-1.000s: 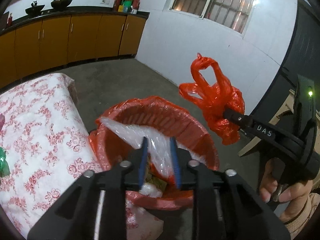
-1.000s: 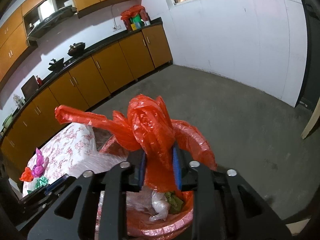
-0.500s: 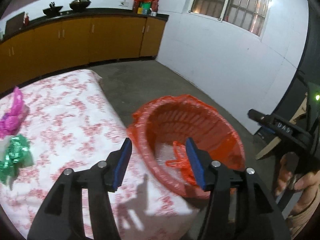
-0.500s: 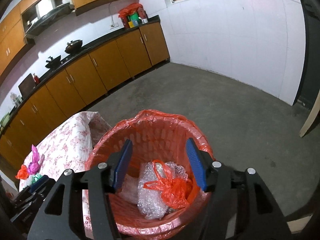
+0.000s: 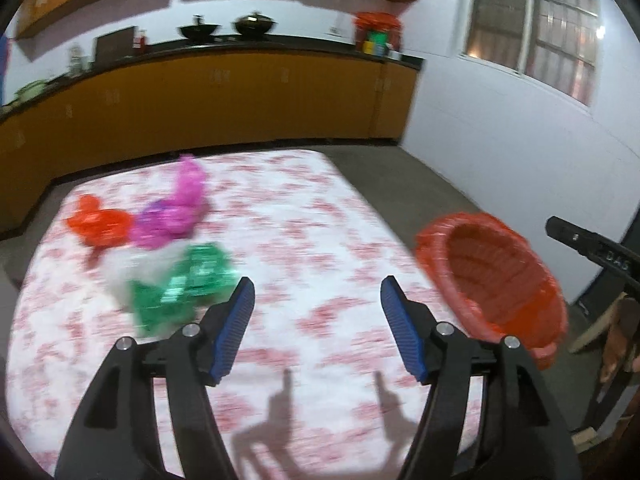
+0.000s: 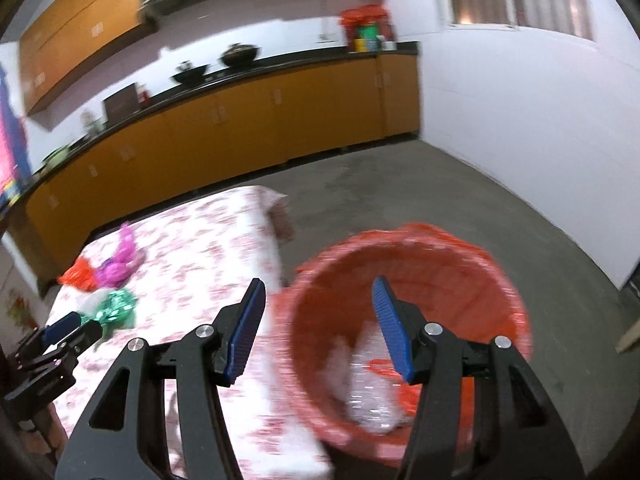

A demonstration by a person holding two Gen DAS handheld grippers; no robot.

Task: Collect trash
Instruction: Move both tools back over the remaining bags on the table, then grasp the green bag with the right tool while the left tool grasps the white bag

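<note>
My left gripper [image 5: 317, 284] hangs over the floral-cloth table [image 5: 304, 216], its jaws opening with nothing between them. Left of it lie crumpled bags: green [image 5: 184, 284], white [image 5: 128, 272], magenta [image 5: 176, 212] and orange-red [image 5: 98, 224]. The red-lined basket [image 5: 500, 280] stands past the table's right edge. My right gripper [image 6: 319, 282] is open and empty above the basket's rim [image 6: 400, 236]. Inside the basket lie clear plastic [image 6: 368, 396] and a red bag [image 6: 404, 388]. The same green bag [image 6: 116, 308] shows on the table in the right wrist view.
Orange kitchen cabinets [image 5: 240, 112] with a dark counter and woks run along the back wall. A white wall with a window [image 5: 540, 28] is on the right. Grey concrete floor [image 6: 460, 200] surrounds the basket. A person's hand [image 5: 616, 344] appears at the right edge.
The right gripper let go of the red bag, which now lies in the basket. Both sets of jaws widened. Both views swung left from the basket toward the table.
</note>
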